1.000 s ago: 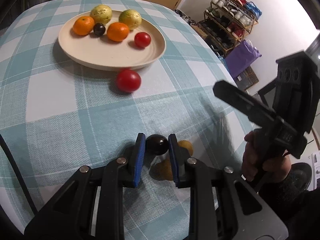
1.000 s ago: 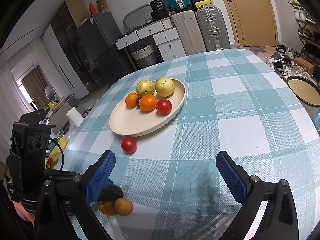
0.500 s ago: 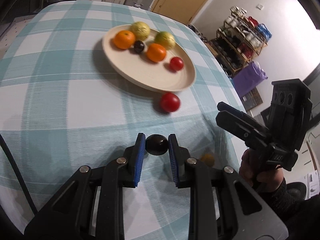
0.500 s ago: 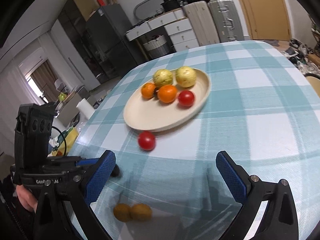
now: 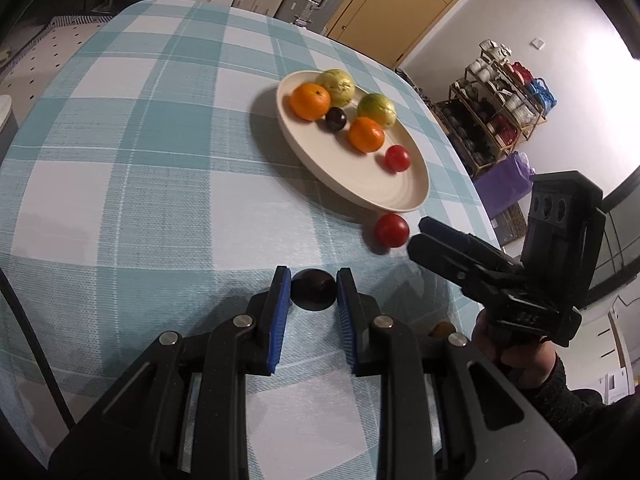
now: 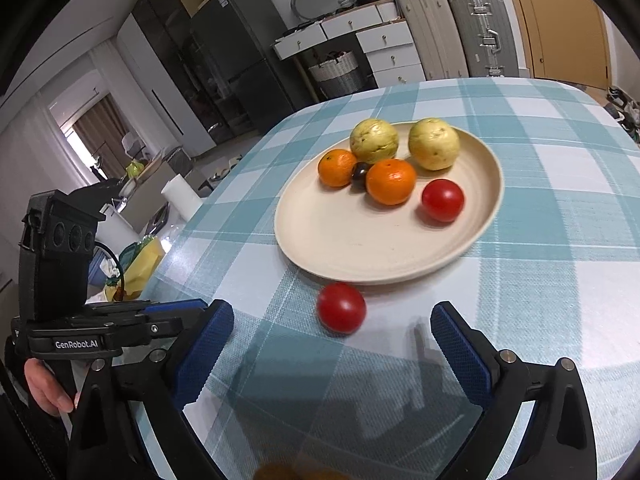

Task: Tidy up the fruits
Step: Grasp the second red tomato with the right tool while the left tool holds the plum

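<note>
Below my right gripper (image 6: 332, 354), whose jaws gape wide around nothing, a brownish fruit (image 6: 276, 472) is cut off by the frame edge. My left gripper (image 5: 313, 292) pinches a dark plum (image 5: 313, 290) above the tablecloth (image 5: 140, 184). On the plate (image 6: 360, 248) lie two oranges, two guavas, a tomato and another plum; a loose tomato (image 6: 341, 307) sits just beside its rim.

Brown fruit (image 5: 443, 327) mostly hidden behind my left gripper's frame, only sliver showing; can't tell kind. Blurred orange-brown blob (image 6: 296, 472) cut off by bottom edge of right wrist view. Dark fruit (image 6: 361, 171) on plate (image 6: 360, 248) half hidden between two oranges. My left hand (image 6: 44, 390) partly cut by frame edge.
</note>
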`<state>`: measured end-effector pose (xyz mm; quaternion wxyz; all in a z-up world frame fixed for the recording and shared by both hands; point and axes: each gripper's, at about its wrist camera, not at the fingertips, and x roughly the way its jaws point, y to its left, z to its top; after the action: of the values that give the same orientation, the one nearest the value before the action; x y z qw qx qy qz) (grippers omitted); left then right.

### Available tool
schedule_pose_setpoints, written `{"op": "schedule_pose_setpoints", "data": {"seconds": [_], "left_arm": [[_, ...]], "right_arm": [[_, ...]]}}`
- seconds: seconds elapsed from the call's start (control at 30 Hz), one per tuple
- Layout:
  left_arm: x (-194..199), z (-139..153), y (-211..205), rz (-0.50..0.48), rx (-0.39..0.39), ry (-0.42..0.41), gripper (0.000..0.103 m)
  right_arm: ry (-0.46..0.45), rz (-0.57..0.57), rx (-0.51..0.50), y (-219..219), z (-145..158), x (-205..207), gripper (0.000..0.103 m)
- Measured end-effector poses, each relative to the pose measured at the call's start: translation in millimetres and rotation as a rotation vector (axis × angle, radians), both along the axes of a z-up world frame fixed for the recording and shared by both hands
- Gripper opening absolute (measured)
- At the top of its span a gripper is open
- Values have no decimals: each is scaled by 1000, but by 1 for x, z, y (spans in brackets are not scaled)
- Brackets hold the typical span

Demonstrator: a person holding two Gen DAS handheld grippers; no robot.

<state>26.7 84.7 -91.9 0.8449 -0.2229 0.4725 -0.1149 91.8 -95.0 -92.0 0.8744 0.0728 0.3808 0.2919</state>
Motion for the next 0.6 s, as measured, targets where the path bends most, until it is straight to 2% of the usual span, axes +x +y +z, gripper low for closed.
{"op": "schedule_pose_setpoints", "data": {"seconds": [0.07, 0.2, 0.27, 0.3, 0.37, 0.4, 0.43, 0.47, 0.6], "left_arm": [[1, -1, 2, 7, -3, 0, 21], [3, -2, 5, 13, -6, 3, 21], [4, -3, 5, 14, -7, 6, 21], [4, -3, 5, 13, -7, 7, 21], [6, -4, 5, 13, -9, 9, 21], [7, -4, 5, 12, -9, 10, 21], [7, -4, 5, 14, -8, 9, 21], [8, -4, 5, 16, -7, 8, 21], [12, 1, 7, 25, -7, 0, 21]], "right_arm": [[15, 4, -9, 3, -2, 3, 86], [37, 9, -41, 10, -7, 8, 76], [43, 13, -55, 12, -9, 8, 64], [48, 15, -57, 13, -10, 9, 61], [63, 26, -48, 13, -12, 10, 45], [60, 22, -50, 13, -12, 10, 42], [63, 26, -49, 12, -13, 11, 33], [67, 30, -47, 11, -13, 10, 29], [56, 37, -37, 8, -12, 7, 28]]}}
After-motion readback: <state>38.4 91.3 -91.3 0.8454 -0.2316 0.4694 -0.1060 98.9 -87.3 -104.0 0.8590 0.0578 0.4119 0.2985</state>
